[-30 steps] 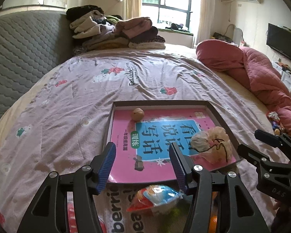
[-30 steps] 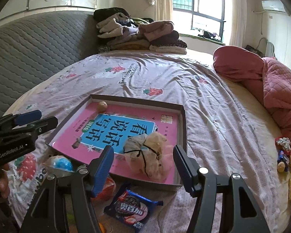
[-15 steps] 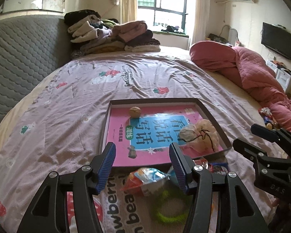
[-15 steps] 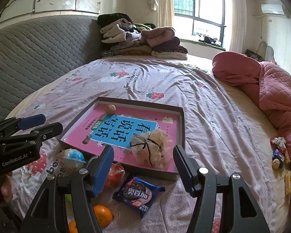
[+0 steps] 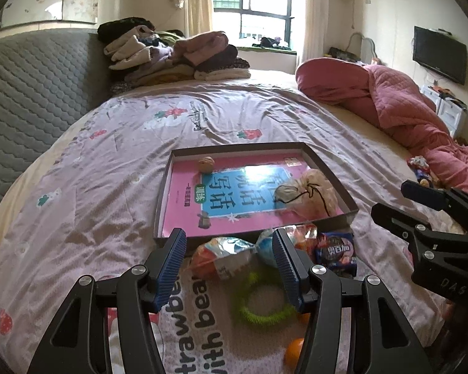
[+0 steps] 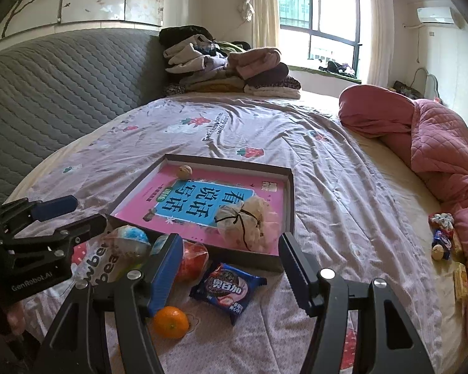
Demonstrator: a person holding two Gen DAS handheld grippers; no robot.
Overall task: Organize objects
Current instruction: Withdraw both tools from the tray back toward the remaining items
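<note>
Left wrist view: mounted behind the left gripper [image 5: 229, 263], angled downward across the bed [image 5: 78, 205] toward the window wall; shallow box [image 5: 163, 187] close ahead, centred. Right gripper [image 5: 421, 218] visible at the right edge.

Right wrist view: mounted behind the right gripper [image 6: 231, 266], same downward tilt, same heading — offset to the right, so the box [image 6: 291, 205] sits left of centre. Left gripper [image 6: 62, 218] visible at the left edge.

Shared in both: box, blue snack packet [image 5: 337, 251] [image 6: 229, 290], folded clothes pile [image 5: 171, 56] [image 6: 227, 62], pink quilt [image 5: 405, 106] [image 6: 436, 143] — seen at near range, with fisheye bending at the margins.
</note>
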